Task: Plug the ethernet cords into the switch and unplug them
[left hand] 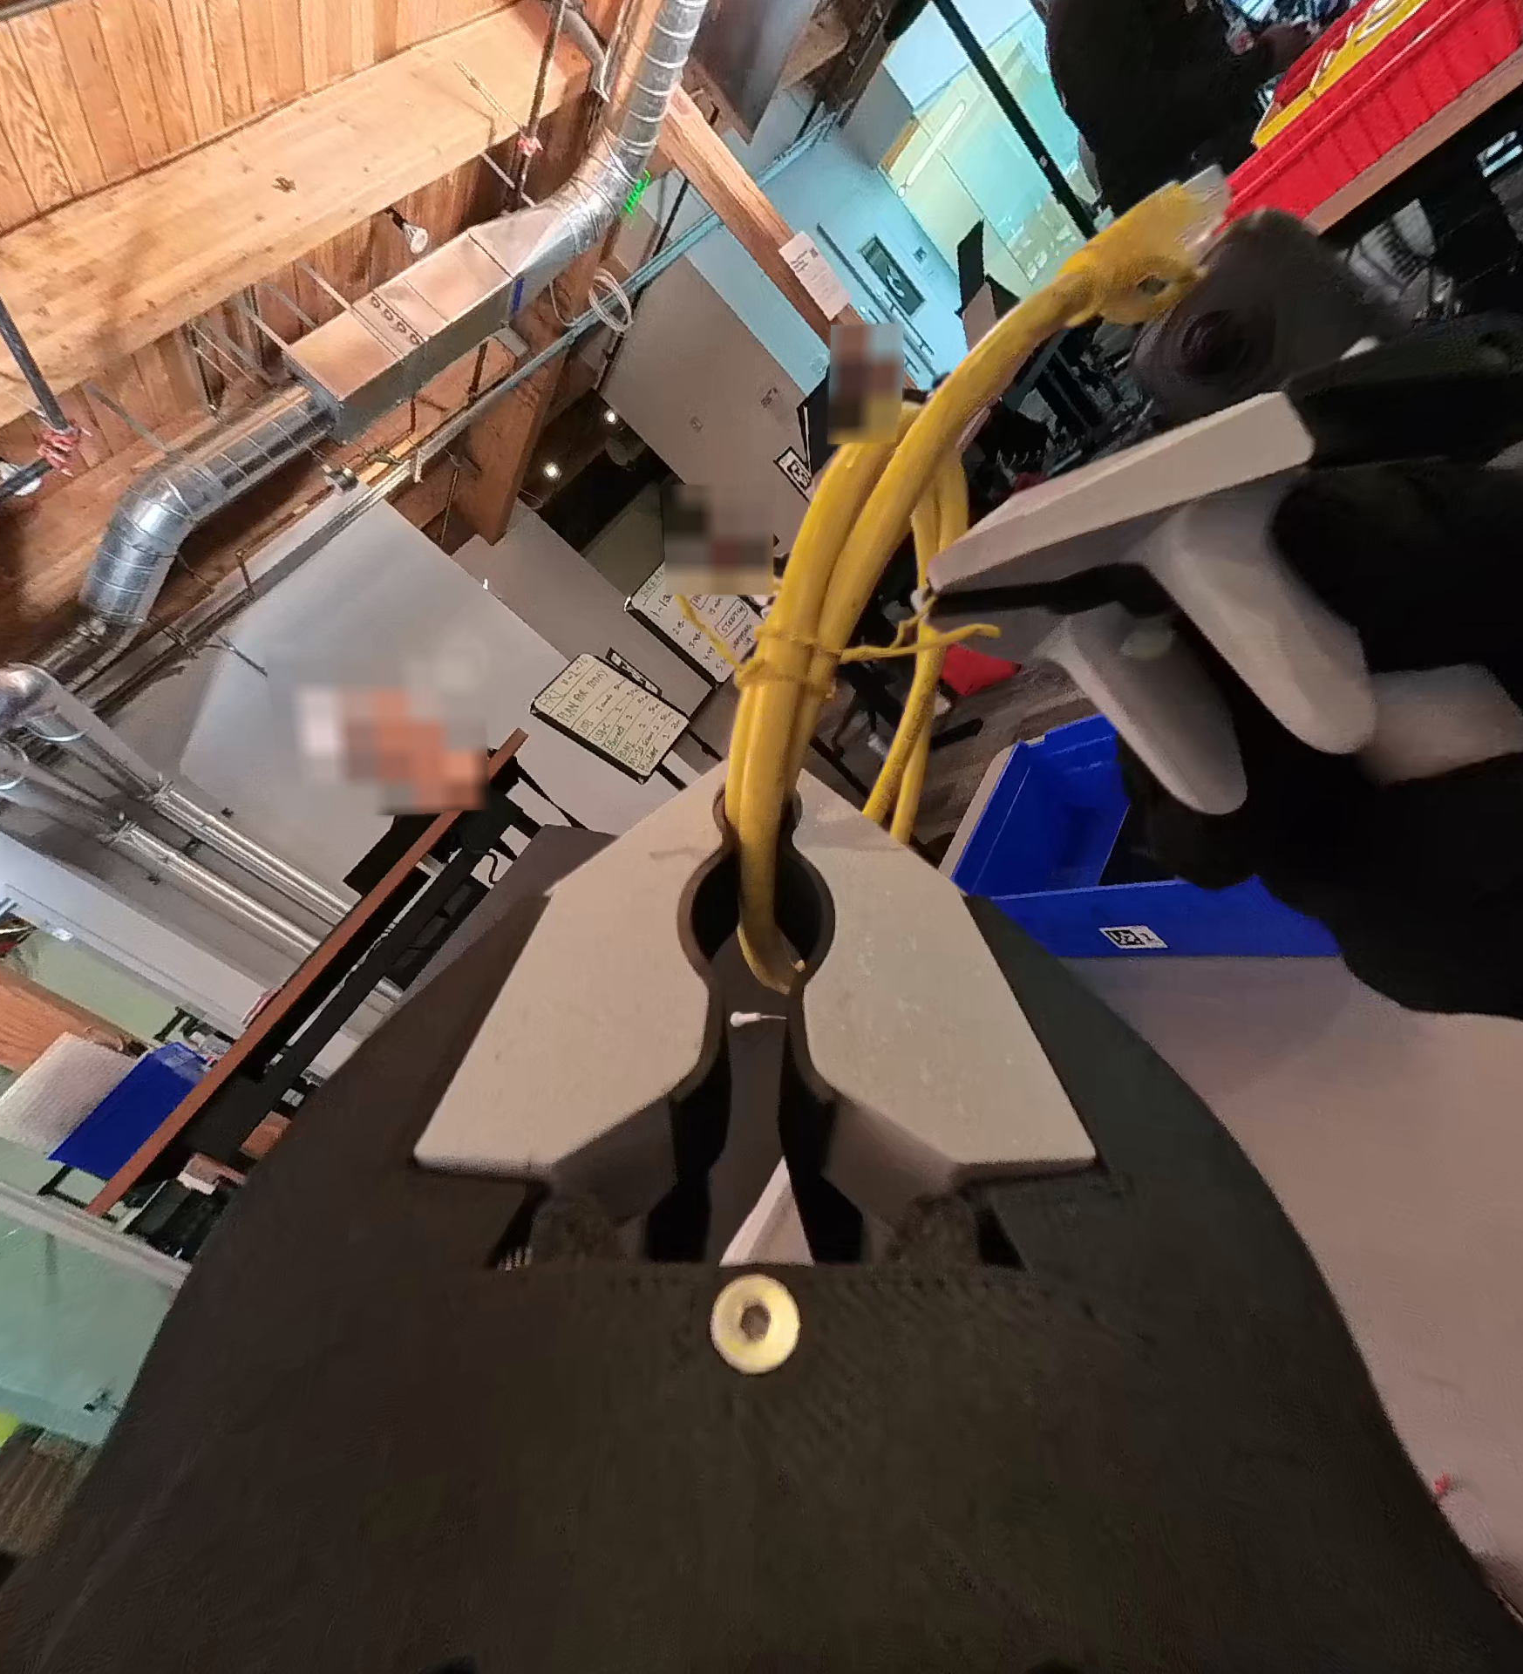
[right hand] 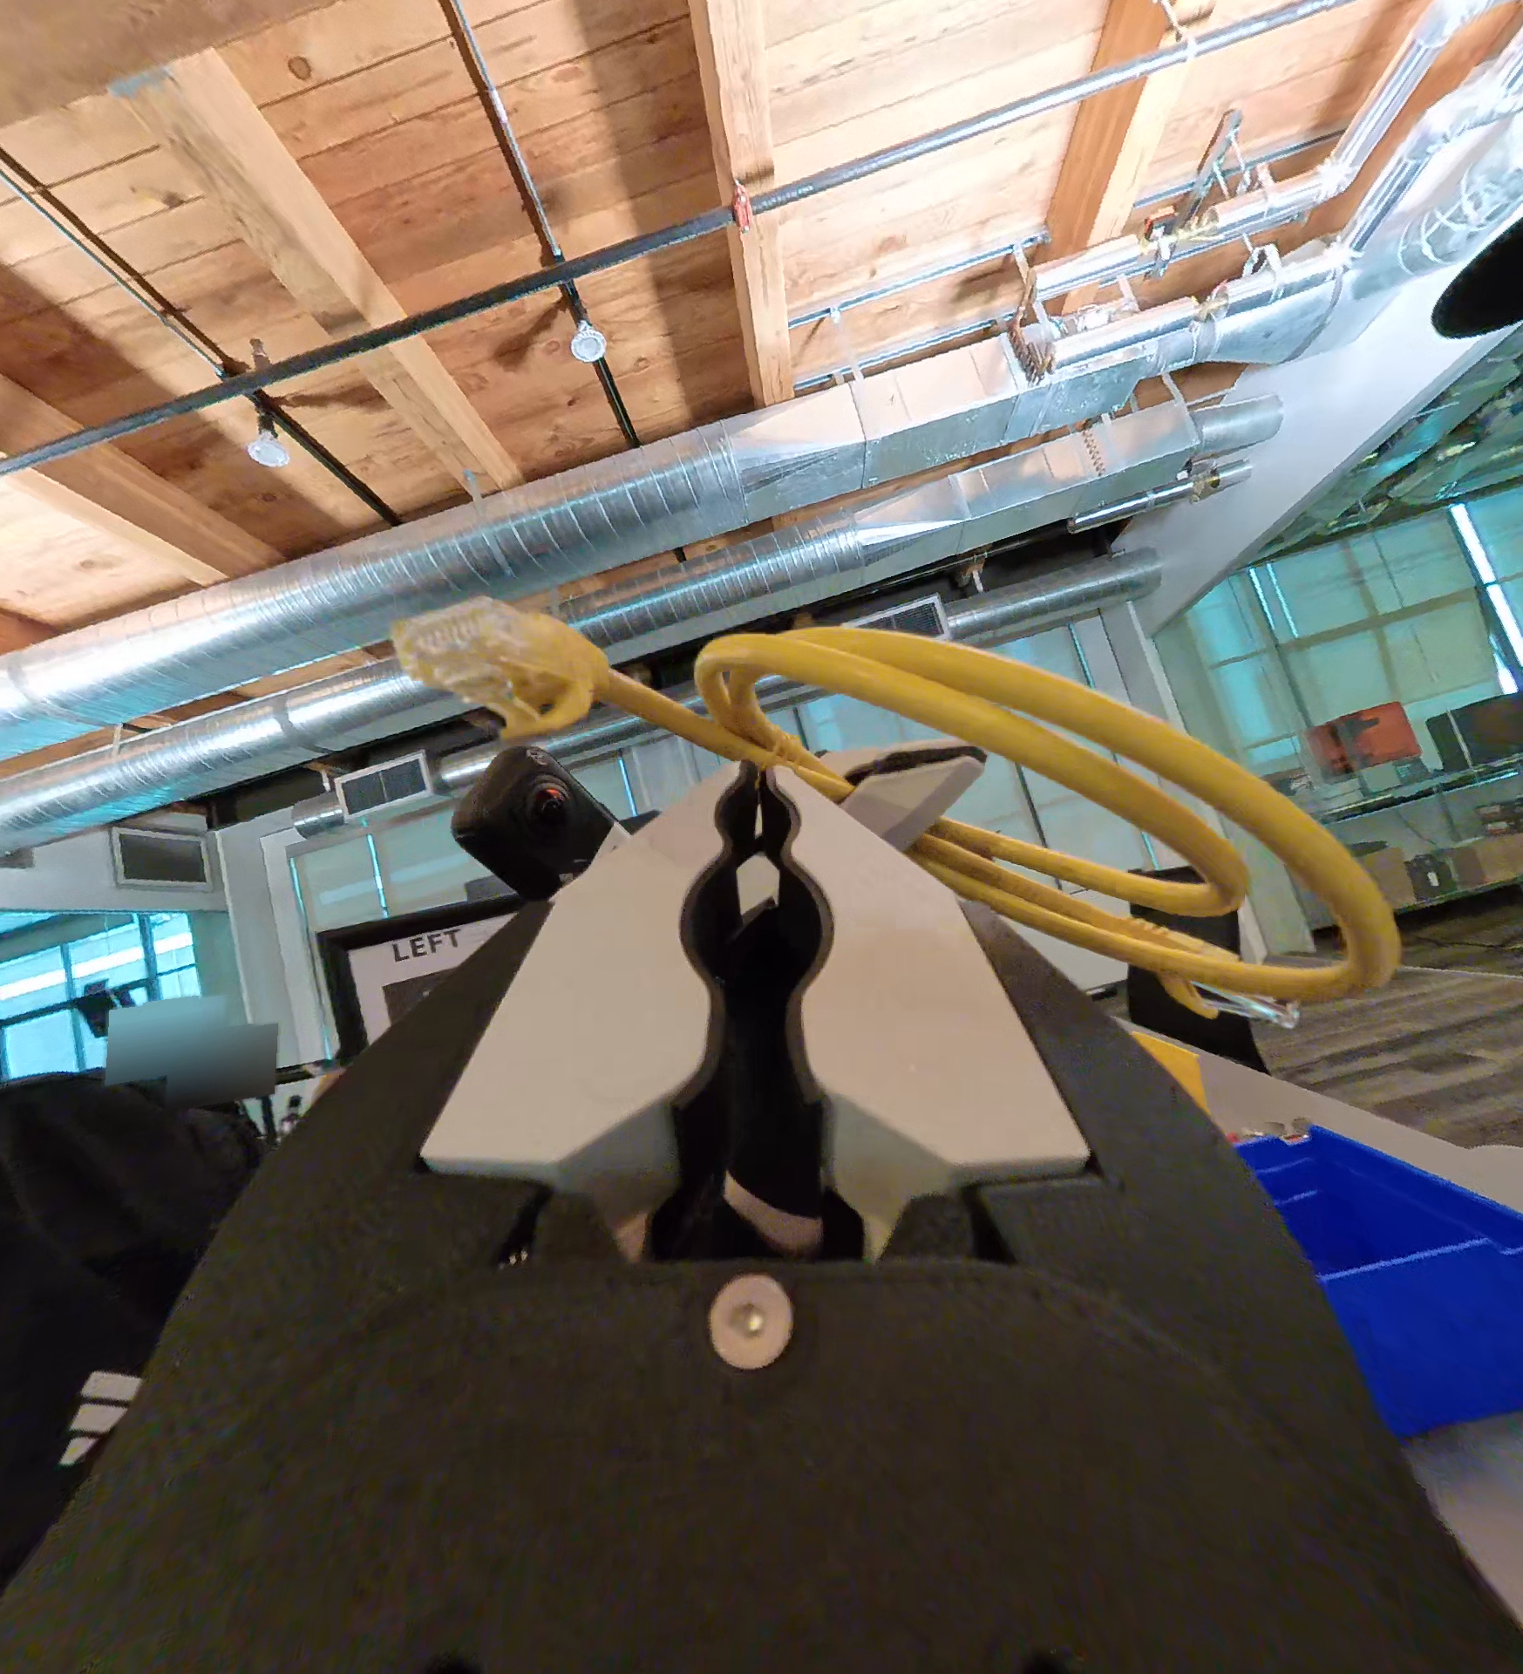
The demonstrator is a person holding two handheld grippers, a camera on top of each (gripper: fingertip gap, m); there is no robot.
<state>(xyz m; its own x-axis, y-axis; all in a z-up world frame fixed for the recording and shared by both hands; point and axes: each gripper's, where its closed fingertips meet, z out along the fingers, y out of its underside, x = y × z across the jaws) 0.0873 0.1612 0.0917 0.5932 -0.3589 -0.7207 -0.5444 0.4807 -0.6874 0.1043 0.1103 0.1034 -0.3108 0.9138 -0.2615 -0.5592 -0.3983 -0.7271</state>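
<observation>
A coiled yellow ethernet cord (left hand: pixel 839 580), bound by a thin yellow twist tie (left hand: pixel 785 661), is held up in the air. My left gripper (left hand: pixel 757 806) is shut on the coil, whose strands run through the round notch between its fingers. My right gripper (left hand: pixel 943 593) comes in from the right and pinches the tie's loose end. In the right wrist view, my right gripper (right hand: pixel 762 779) is shut on the tie just below the cord (right hand: pixel 1192 815). One clear plug (right hand: pixel 468 648) sticks out left and the other (right hand: pixel 1251 1005) hangs right. My left gripper's finger (right hand: pixel 916 779) shows behind. The switch is not in view.
A blue bin (left hand: pixel 1065 842) stands on the grey table (left hand: pixel 1373 1268) and also shows in the right wrist view (right hand: pixel 1419 1286). A red bin (left hand: pixel 1391 100) sits on a farther wooden bench. Both views tilt up towards ceiling beams and metal ducts. Spacing between my two grippers at the tips: around 5 cm.
</observation>
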